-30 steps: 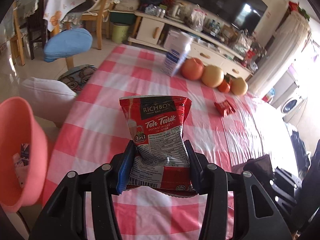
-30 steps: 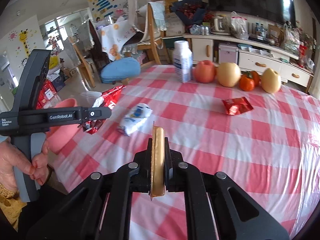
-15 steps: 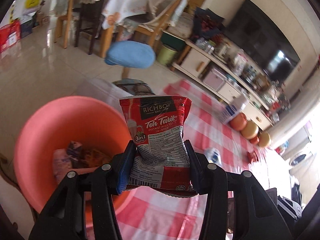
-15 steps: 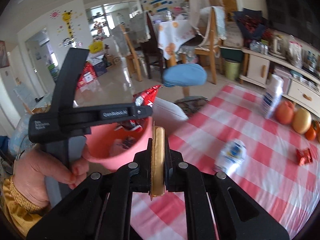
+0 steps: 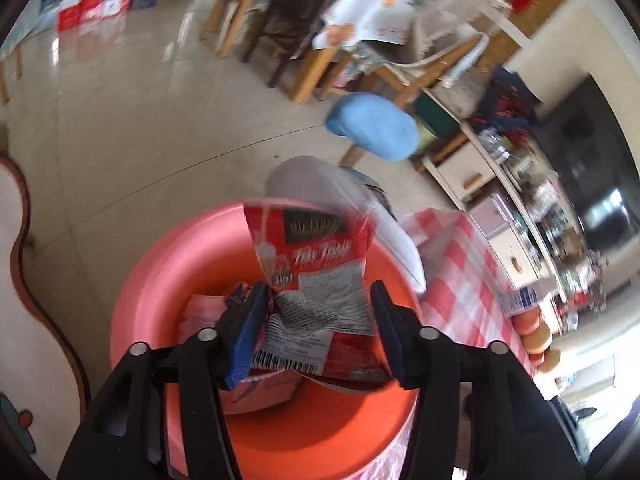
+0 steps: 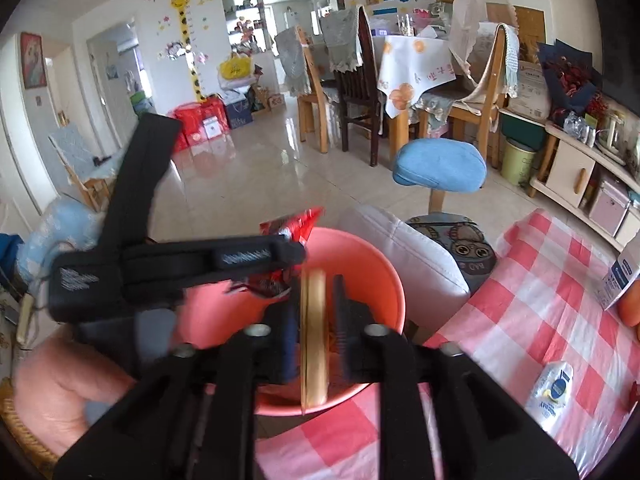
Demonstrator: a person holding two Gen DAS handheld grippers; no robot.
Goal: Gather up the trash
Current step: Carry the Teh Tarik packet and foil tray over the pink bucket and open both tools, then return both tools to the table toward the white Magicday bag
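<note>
Left wrist: our left gripper [image 5: 316, 332] had just been opening, its jaws now clear of the red foil tea sachet [image 5: 316, 280] between them, over the round pink plastic basin [image 5: 160, 272], which already held wrappers. Right wrist: our right gripper [image 6: 318, 330] likewise opening, the thin gold flat packet [image 6: 314, 336] loose between its jaws over the basin. A white-and-blue crumpled wrapper [image 6: 554, 390] was left on the red-checked tablecloth [image 6: 540, 292].

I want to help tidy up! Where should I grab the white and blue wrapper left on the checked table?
Probably pinch the white and blue wrapper across its narrow middle, coming from above. It lies flat on the checked table, long and crumpled, with bare cloth beside it, so the short way across should fit the gripper best.
</note>
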